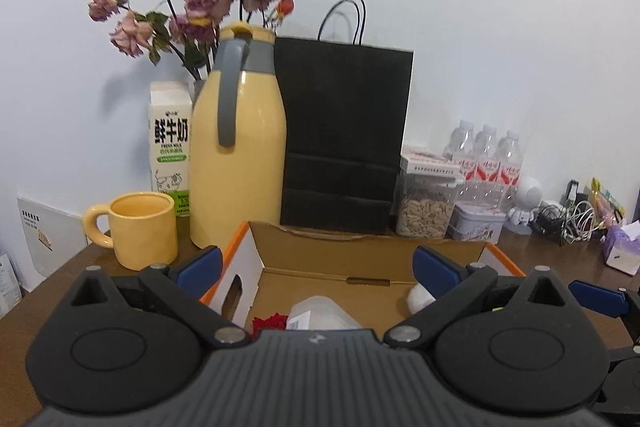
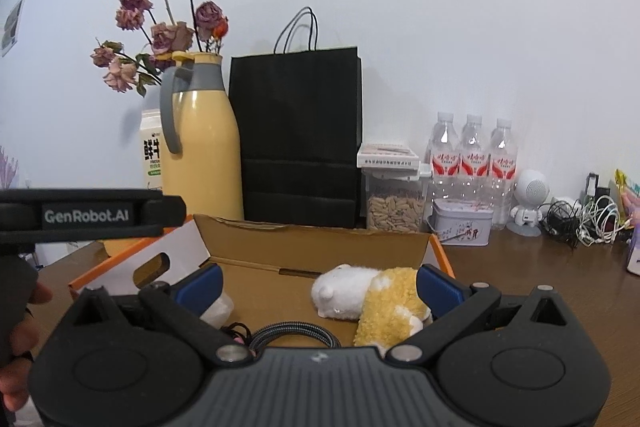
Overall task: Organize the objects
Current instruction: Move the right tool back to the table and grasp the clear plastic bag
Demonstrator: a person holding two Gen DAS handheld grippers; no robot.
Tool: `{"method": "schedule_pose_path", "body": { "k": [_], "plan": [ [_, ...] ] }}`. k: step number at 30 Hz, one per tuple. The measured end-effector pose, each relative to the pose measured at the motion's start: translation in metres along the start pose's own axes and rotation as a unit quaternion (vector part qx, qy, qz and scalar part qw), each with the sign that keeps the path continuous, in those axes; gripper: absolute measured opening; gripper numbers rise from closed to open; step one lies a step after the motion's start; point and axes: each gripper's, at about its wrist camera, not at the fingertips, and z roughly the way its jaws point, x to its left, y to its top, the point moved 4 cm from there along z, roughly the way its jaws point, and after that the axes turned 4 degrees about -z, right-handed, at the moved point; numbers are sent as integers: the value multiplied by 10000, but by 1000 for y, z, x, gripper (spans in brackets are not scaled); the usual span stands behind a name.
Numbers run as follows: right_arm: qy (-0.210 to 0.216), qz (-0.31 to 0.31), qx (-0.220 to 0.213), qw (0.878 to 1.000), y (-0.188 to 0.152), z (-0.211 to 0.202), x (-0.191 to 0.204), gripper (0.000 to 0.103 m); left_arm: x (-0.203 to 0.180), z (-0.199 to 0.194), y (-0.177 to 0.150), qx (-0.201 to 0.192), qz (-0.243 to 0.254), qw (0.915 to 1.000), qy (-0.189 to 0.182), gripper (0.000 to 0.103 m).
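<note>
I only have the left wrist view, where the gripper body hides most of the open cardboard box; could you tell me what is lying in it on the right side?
Observer: A plush toy, white and yellow, lies on the floor of the cardboard box; your view shows only a white tip of it.
Operator: Thank you. Is the right gripper holding it?
Observer: No. The right gripper is open, and its right finger stands beside the toy's yellow part.
Operator: Is anything else in the box near it?
Observer: Yes, a braided cable loops along the near edge, just in front of the gripper body.
</note>
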Motion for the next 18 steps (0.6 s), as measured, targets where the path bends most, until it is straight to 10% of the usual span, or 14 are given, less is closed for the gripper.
{"method": "schedule_pose_path", "body": {
  "k": [18],
  "plan": [
    [56, -85, -74, 9999, -8, -68, -4, 103, 18, -66, -9, 66, 35, 10000, -40, 103]
  ]
}}
